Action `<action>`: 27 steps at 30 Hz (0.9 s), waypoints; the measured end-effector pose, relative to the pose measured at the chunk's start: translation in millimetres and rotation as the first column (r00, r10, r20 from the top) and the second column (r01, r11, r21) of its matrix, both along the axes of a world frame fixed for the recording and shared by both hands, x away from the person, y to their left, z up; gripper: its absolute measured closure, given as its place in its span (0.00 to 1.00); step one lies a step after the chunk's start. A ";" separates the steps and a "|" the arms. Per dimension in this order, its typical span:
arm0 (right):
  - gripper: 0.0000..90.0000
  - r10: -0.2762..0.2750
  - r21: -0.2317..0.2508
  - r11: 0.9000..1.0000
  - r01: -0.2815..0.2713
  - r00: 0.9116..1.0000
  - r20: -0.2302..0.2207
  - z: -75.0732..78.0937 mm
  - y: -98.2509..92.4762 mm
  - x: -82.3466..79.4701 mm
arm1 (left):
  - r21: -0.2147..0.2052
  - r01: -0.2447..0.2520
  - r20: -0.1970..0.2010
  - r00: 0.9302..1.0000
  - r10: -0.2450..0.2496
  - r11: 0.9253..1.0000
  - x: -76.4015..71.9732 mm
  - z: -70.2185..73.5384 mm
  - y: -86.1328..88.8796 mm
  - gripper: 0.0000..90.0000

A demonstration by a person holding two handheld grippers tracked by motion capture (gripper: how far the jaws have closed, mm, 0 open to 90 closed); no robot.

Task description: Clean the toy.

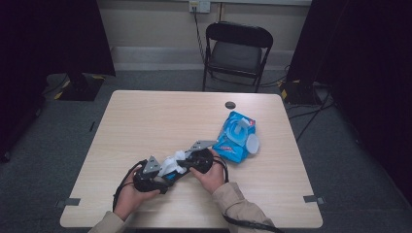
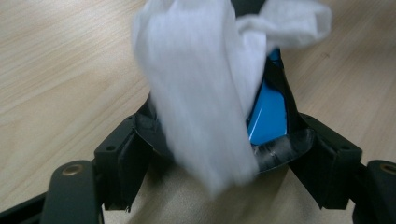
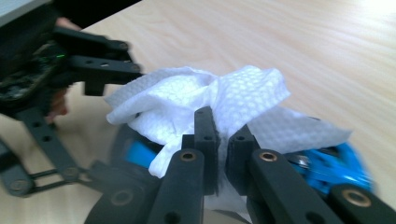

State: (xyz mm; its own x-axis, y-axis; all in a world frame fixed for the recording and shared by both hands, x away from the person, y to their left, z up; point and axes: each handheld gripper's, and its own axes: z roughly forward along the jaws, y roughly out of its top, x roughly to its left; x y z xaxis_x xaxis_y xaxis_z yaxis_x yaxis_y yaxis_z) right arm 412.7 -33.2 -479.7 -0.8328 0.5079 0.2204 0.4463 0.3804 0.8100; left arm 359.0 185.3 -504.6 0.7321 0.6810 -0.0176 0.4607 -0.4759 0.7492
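At the near middle of the table [image 1: 145, 116], the left gripper [image 1: 154, 178] clamps a small blue object [image 2: 267, 119] between widely spread jaws. The right gripper [image 1: 190, 161], jaws pinched nearly closed on a white wipe [image 3: 196, 100], holds the cloth draped directly over it. The wipe lies above and between the two tools, the right one nearer. The wipes pack [image 1: 236, 137] sits just beyond.

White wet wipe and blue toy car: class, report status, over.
Right gripper shut on white wet wipe. Left gripper clamps small blue toy car, wipe draped over it. Blue wipes pack nearby, not obstructing.
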 end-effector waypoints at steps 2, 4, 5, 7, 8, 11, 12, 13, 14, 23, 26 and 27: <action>0.96 -0.033 -0.013 0.999 0.033 0.999 0.007 0.5 -8.1 4.4 | 0.000 0.000 0.000 1.000 0.000 1.000 0.0 0.0 0.0 0.28; 0.96 -0.054 -0.021 0.998 0.054 0.999 0.005 -0.7 -14.9 8.0 | 0.000 0.000 0.000 1.000 0.000 1.000 0.0 0.0 0.0 0.28; 0.96 -0.073 -0.026 0.997 0.073 0.997 -0.002 -2.8 -21.0 11.0 | 0.000 0.000 0.000 1.000 0.000 1.000 0.0 0.0 0.0 0.28; 0.96 -0.106 -0.030 0.994 0.106 0.994 -0.015 -8.1 -32.9 15.8 | 0.000 -0.001 0.000 1.000 0.001 1.000 0.0 0.0 -0.1 0.28; 0.96 -0.118 -0.015 0.993 0.118 0.993 -0.023 -10.4 -39.2 18.0 | 0.000 -0.001 0.000 1.000 0.001 1.000 0.0 0.0 -0.1 0.28; 0.96 -0.148 -0.010 0.989 0.148 0.988 -0.032 -13.5 -50.7 22.0 | 0.000 -0.001 0.000 1.000 0.001 1.000 0.0 0.0 -0.1 0.28; 0.96 -0.153 -0.014 0.988 0.152 0.988 -0.034 -14.2 -53.3 23.0 | 0.000 -0.001 0.000 1.000 0.001 1.000 0.0 0.0 -0.1 0.28; 0.96 -0.162 -0.026 0.987 0.161 0.986 -0.032 -15.4 -57.3 24.5 | 0.000 -0.001 0.000 1.000 0.001 1.000 0.0 0.0 -0.1 0.28; 0.96 -0.168 -0.044 0.985 0.167 0.985 -0.027 -16.6 -60.1 25.5 | 0.000 0.000 0.000 1.000 0.000 1.000 0.0 0.0 -0.1 0.28; 0.96 -0.180 -0.075 0.981 0.178 0.983 -0.021 -24.7 -75.4 26.0 | 0.000 -0.001 0.000 1.000 0.001 1.000 0.0 0.0 -0.1 0.28; 0.96 -0.184 -0.074 0.980 0.183 0.983 -0.016 -23.0 -77.2 25.0 | 0.001 -0.002 0.000 1.000 0.002 1.000 -0.1 0.1 -0.2 0.28; 0.96 -0.191 -0.071 0.979 0.189 0.982 -0.011 -22.0 -78.4 24.6 | 0.000 -0.002 0.000 1.000 0.002 1.000 0.0 0.0 -0.3 0.28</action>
State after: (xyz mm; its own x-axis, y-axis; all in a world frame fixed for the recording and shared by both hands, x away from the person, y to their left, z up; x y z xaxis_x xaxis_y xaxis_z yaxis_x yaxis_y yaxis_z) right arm 437.4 -111.6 -501.7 -0.7158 0.6710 0.1934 0.5301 0.3419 0.7759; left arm 359.0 185.0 -504.6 0.7304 0.6828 -0.0181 0.4621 -0.4745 0.7492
